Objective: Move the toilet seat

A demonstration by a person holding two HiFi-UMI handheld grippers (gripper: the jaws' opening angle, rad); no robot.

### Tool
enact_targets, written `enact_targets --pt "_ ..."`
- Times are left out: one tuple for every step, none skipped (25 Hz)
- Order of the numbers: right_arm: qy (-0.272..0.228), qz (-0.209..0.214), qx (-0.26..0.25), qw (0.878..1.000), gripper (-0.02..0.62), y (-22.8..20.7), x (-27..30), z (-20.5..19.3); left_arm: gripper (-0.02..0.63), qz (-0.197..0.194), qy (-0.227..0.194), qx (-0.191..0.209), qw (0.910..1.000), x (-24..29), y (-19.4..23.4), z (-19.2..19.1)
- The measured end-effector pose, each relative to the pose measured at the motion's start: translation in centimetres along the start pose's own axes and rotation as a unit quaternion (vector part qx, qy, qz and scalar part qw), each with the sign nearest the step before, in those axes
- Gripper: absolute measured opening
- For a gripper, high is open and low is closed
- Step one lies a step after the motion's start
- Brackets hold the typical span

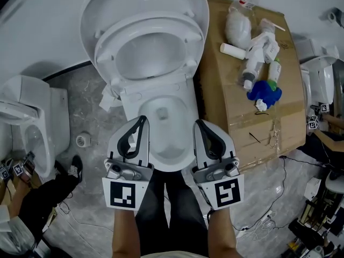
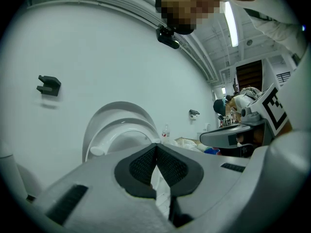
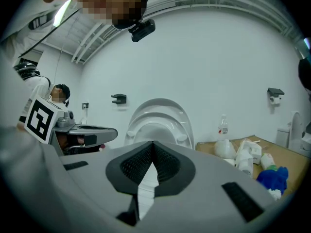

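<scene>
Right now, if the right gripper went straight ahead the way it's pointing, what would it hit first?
Most likely the raised toilet seat, straight ahead of the right gripper; depth is uncertain.

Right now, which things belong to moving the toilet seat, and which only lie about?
For the job: toilet seat, toilet bowl, left hand-held gripper, right hand-held gripper.
Lying about: cardboard box, white bottles, blue item, small roll.
</scene>
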State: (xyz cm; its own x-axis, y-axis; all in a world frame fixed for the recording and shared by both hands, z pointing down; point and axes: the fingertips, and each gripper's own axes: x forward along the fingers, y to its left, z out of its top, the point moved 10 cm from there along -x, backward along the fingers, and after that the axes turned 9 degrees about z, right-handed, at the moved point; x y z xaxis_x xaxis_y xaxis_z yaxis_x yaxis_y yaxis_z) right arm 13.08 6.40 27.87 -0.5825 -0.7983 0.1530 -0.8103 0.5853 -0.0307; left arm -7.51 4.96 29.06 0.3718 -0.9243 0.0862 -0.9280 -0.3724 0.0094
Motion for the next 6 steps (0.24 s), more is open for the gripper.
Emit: enact_targets --pt "0.0 0.0 -0.001 1.0 0.014 -0.01 -0.01 0.06 0.009 0.0 0.0 0.001 1.0 0.01 -0.02 0.03" --pt "0.0 0.001 -0.001 1.0 0.014 -0.04 -0.02 0.12 0.009 -0.001 0.001 0.002 1.0 0.03 -0.04 0.07" --pt "0.0 0.001 -0.002 1.0 0.014 -0.08 -0.03 0.17 0.009 -0.001 0.001 0.003 1.0 0.08 -0.07 0.11" --pt "0.001 0.0 -0.002 1.0 0.014 -0.14 -0.04 0.22 0.009 -0.002 0.001 0.004 1.0 0.13 -0.1 0.16" --pt "0.002 0.0 -0.003 1.0 0.014 -0.2 -0.05 0.26 0.009 -0.003 0.001 0.004 1.0 0.18 -0.14 0.21" --pt "0.003 0.0 -0.003 1.0 0.014 -0.26 -0.07 0.3 0.009 -0.003 0.001 0.005 1.0 0.24 -0.19 0.25"
